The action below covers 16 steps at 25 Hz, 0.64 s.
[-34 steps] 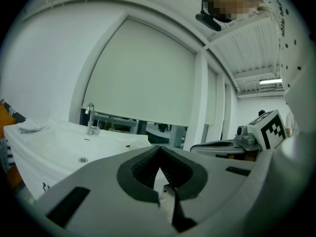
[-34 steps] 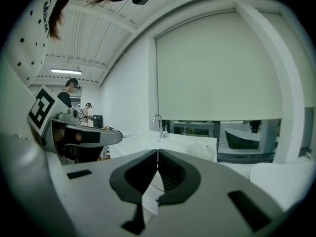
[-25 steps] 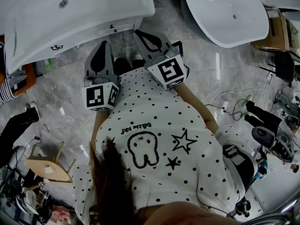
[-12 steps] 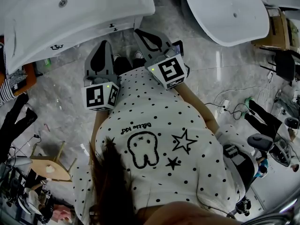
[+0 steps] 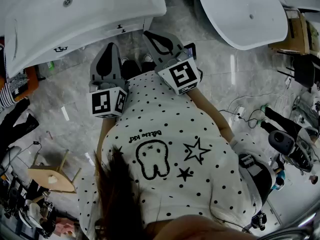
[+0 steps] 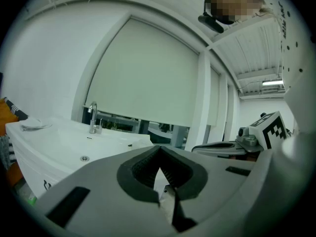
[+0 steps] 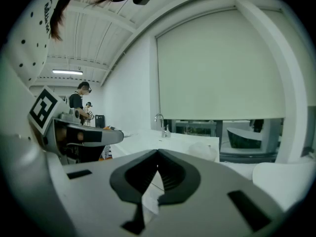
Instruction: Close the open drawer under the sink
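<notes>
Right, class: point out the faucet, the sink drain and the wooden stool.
faucet (image 6: 93, 118), left gripper view, on its upright spout.
sink drain (image 5: 67, 3), head view, on its centre.
wooden stool (image 5: 42, 178), head view, on its seat.

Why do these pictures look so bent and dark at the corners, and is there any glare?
Head view: the wide lens curves the edges of the sink, and a bright glare streak lies on the glossy floor. Left gripper view: black rounded corners, and the window blind bows into an arch. Right gripper view: same bowing; the ceiling lamp shows as a bright bar.
</notes>
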### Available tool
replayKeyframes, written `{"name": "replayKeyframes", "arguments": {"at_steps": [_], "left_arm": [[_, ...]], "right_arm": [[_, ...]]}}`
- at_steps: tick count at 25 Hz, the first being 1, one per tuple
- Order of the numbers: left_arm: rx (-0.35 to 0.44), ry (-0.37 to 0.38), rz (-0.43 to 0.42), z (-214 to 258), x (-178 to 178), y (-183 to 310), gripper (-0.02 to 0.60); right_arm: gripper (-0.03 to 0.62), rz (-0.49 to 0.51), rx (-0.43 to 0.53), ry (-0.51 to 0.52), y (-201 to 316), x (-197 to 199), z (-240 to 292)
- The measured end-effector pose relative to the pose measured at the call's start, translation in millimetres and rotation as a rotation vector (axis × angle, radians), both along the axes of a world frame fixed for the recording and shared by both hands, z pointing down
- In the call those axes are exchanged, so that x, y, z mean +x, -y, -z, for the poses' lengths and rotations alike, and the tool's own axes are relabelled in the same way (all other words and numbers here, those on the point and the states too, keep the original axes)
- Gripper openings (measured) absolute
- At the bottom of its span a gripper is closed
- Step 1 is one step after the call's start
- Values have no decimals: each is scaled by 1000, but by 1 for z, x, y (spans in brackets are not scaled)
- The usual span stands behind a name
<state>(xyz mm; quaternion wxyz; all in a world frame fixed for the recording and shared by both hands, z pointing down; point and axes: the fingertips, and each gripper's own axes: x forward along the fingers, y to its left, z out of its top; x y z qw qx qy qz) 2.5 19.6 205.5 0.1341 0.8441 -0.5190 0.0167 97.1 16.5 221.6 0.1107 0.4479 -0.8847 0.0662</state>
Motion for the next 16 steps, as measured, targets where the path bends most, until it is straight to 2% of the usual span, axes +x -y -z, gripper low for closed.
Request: {"name": "replayKeyframes", "arguments": {"at_steps": [16], "left_arm": [[-7, -6, 15, 1, -3, 2, 5]], "right_arm": [[14, 12, 6, -2, 0, -3, 3]]}}
